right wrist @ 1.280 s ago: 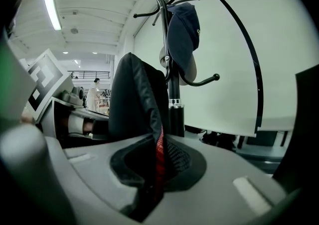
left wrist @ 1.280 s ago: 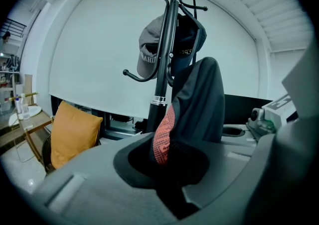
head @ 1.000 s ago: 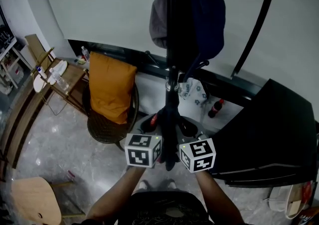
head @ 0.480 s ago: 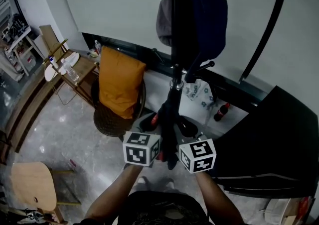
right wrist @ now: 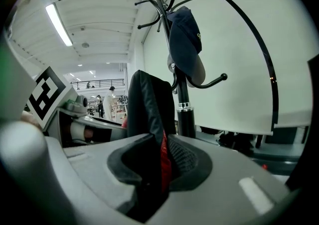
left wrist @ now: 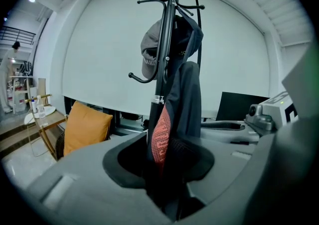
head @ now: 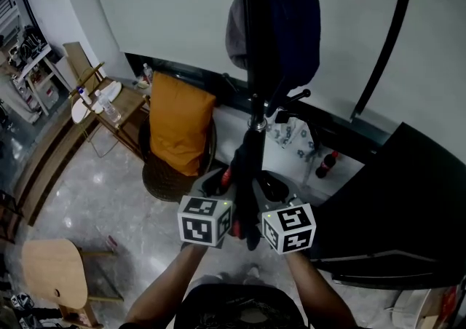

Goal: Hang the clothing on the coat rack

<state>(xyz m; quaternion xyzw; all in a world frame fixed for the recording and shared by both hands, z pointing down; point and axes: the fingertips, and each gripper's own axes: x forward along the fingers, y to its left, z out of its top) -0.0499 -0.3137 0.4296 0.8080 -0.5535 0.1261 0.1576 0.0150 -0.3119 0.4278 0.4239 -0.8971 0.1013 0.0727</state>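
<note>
A dark garment (head: pixel 246 167) with a red lining (left wrist: pixel 160 137) hangs down along the black coat rack pole (head: pixel 251 44). Its lower end runs between both grippers. My left gripper (head: pixel 220 191) is left of the pole. Its jaws are opening, and the cloth (left wrist: pixel 182 104) lies loosely in the gap. My right gripper (head: pixel 266 195) sits just to the right, pinching the garment's dark fold (right wrist: pixel 147 104). A grey cap (left wrist: pixel 149 52) and a navy cap (right wrist: pixel 184 40) hang from the rack's upper hooks.
An orange cushion (head: pixel 178 127) rests on a wicker chair left of the rack. A side table (head: pixel 109 105) with bottles stands further left, and a wooden stool (head: pixel 54 273) is at the bottom left. A black slab (head: pixel 408 204) fills the right. A curved black bar (head: pixel 382 51) arcs at the upper right.
The head view has swung a little, so the room's left side shows more. Both grippers stay at the garment's lower end by the pole, and the left cube has edged slightly leftwards.
</note>
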